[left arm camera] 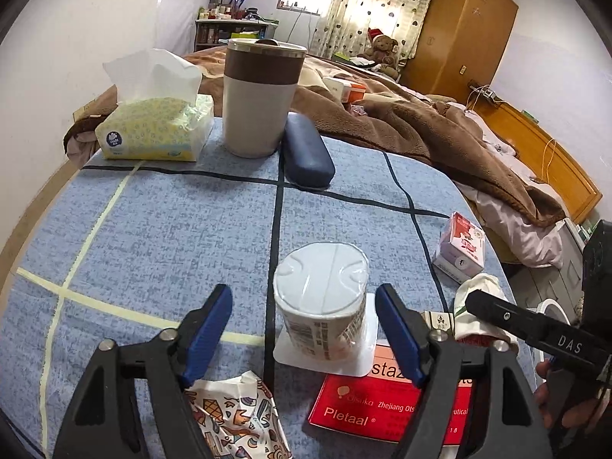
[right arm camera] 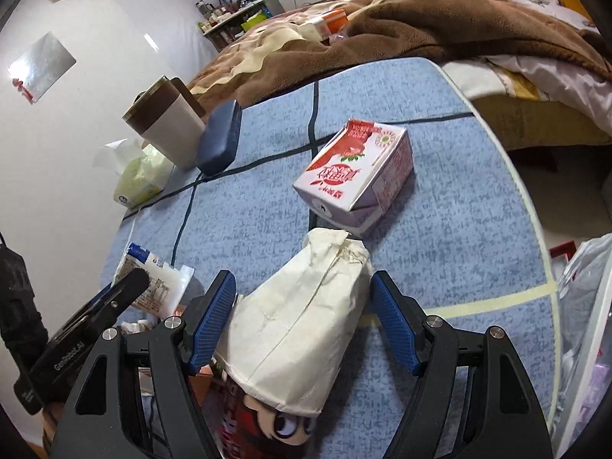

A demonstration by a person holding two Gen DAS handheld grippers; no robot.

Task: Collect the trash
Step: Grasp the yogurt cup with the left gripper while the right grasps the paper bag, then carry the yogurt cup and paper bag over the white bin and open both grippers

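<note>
An upturned white yogurt cup (left arm camera: 321, 298) stands on a blue tablecloth (left arm camera: 160, 229), between the open fingers of my left gripper (left arm camera: 304, 329), which do not touch it. A patterned wrapper (left arm camera: 237, 417) lies under the left finger. A red Pletaal box (left arm camera: 367, 401) lies beside the cup. My right gripper (right arm camera: 302, 329) is open around a crumpled white paper wrapper (right arm camera: 298, 329) that lies on a red printed packet (right arm camera: 267, 424). A pink milk carton (right arm camera: 355, 176) lies just beyond; it also shows in the left wrist view (left arm camera: 461, 248).
A tissue pack (left arm camera: 153, 130), a tall mug (left arm camera: 260, 99) and a blue glasses case (left arm camera: 308, 153) stand at the far side of the table. A bed with a brown blanket (left arm camera: 420, 122) lies behind. A plastic bag (right arm camera: 589, 325) hangs at the table's right edge.
</note>
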